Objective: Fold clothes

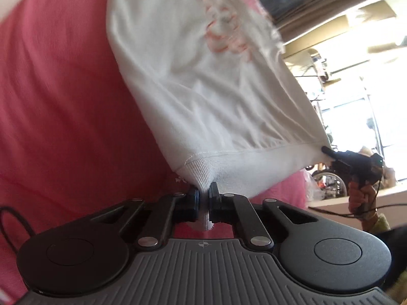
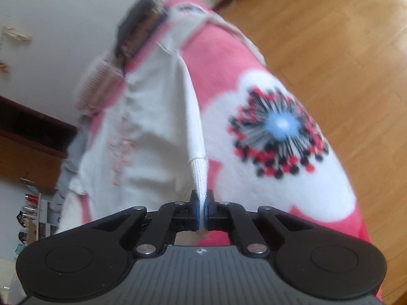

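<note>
A white sweatshirt (image 1: 203, 81) with a faded orange print hangs stretched above a pink blanket (image 1: 58, 96). My left gripper (image 1: 203, 195) is shut on one corner of its ribbed hem. My right gripper (image 2: 202, 203) is shut on the other ribbed hem corner; it also shows in the left wrist view (image 1: 328, 152) at the far end of the hem. In the right wrist view the sweatshirt (image 2: 142, 127) trails away from me over the blanket (image 2: 218, 58). Both views are motion-blurred.
The pink blanket carries a large white flower with a blue, red and black centre (image 2: 277, 132). Wooden floor (image 2: 343, 38) lies to the right of it. A dark object (image 2: 137, 30) and other clothes lie at the blanket's far end. Bright windows (image 1: 356, 76) and cluttered furniture stand beyond.
</note>
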